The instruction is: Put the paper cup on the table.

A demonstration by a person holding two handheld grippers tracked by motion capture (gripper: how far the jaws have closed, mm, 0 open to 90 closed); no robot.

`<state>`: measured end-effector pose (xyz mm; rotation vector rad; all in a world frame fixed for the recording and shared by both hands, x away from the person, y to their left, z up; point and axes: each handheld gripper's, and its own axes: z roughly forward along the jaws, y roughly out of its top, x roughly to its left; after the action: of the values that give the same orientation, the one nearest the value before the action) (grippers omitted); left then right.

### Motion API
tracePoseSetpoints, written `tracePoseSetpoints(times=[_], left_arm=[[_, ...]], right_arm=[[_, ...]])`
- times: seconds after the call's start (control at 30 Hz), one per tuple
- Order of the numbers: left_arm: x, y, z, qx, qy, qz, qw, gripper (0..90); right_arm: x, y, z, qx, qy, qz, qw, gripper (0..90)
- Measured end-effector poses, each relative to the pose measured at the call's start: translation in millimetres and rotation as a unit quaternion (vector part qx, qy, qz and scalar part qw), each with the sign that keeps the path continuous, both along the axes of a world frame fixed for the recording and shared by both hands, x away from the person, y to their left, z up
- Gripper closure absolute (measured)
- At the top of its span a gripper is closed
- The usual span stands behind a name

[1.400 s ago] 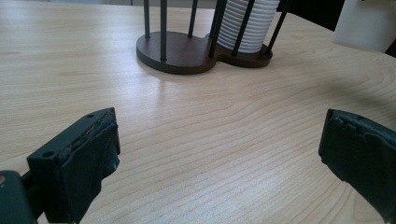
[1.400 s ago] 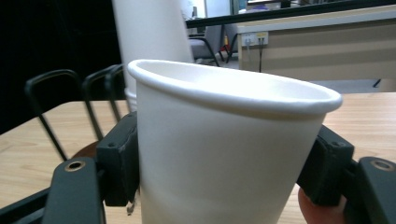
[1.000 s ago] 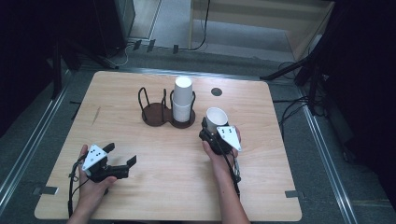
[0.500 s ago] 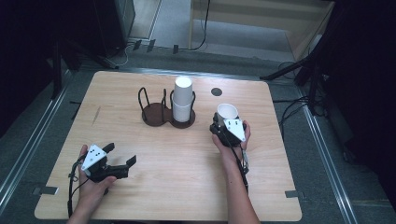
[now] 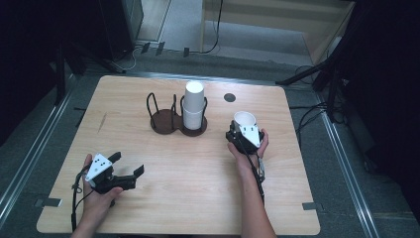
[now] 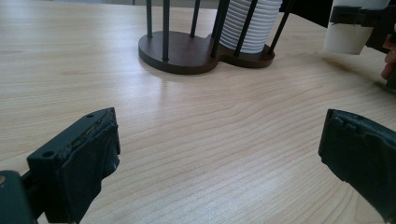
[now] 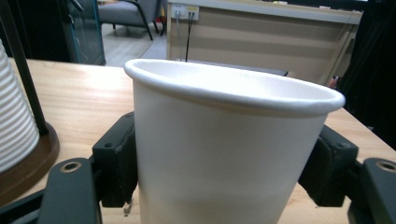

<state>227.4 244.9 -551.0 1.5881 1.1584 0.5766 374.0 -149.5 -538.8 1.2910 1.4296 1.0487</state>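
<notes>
A white paper cup (image 5: 245, 120) stands upright to the right of a dark wooden cup holder (image 5: 166, 123). My right gripper (image 5: 241, 131) is shut on the cup, one pad on each side of its wall (image 7: 229, 154); its jaws have just been opening a little, with the cup still between them. The holder's right ring keeps a stack of white cups (image 5: 194, 104); its left ring is empty. My left gripper (image 5: 128, 163) rests near the table's front left, open, with bare wood between its jaws (image 6: 219, 154). In the left gripper view the holder (image 6: 182, 51), the stack (image 6: 250, 23) and the held cup (image 6: 348, 35) lie ahead.
A small black round hole (image 5: 229, 97) sits in the wooden table (image 5: 198, 198) behind the held cup. In the right gripper view the stack (image 7: 14, 126) and the holder's base (image 7: 28, 172) are close on the left. Metal rails and cables run along the floor around the table.
My right hand has carried the cup to the right, away from the holder. The left hand and its gripper have stayed where they were.
</notes>
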Motion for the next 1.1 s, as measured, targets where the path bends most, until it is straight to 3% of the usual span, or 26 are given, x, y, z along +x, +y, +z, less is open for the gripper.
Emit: tracePoseSetpoints(times=[0.57, 0.8, 0.87, 0.97, 1.1], left_arm=[[0.3, 0.5, -0.1, -0.002, 0.001, -0.001, 1.0000, 0.0], [0.5, 0.8, 0.1, -0.001, 0.003, 0.000, 1.0000, 0.0], [0.5, 0.8, 0.1, -0.001, 0.003, 0.000, 1.0000, 0.0], [0.6, 0.9, 0.1, -0.001, 0.003, 0.000, 1.0000, 0.0], [0.8, 0.8, -0.1, -0.003, 0.004, 0.000, 1.0000, 0.0]], right_arm=[[-1.0, -1.9, -5.3, -0.005, 0.034, -0.001, 0.9994, 22.6], [-2.8, -5.3, -5.2, -0.004, 0.048, -0.006, 0.9988, 12.9], [-3.4, -5.7, -5.4, -0.001, 0.048, -0.003, 0.9988, 12.3], [-7.7, -7.9, -3.5, 0.013, 0.040, 0.013, 0.9990, 0.8], [-15.6, -9.3, -0.3, 0.017, 0.030, 0.030, 0.9990, 0.0]])
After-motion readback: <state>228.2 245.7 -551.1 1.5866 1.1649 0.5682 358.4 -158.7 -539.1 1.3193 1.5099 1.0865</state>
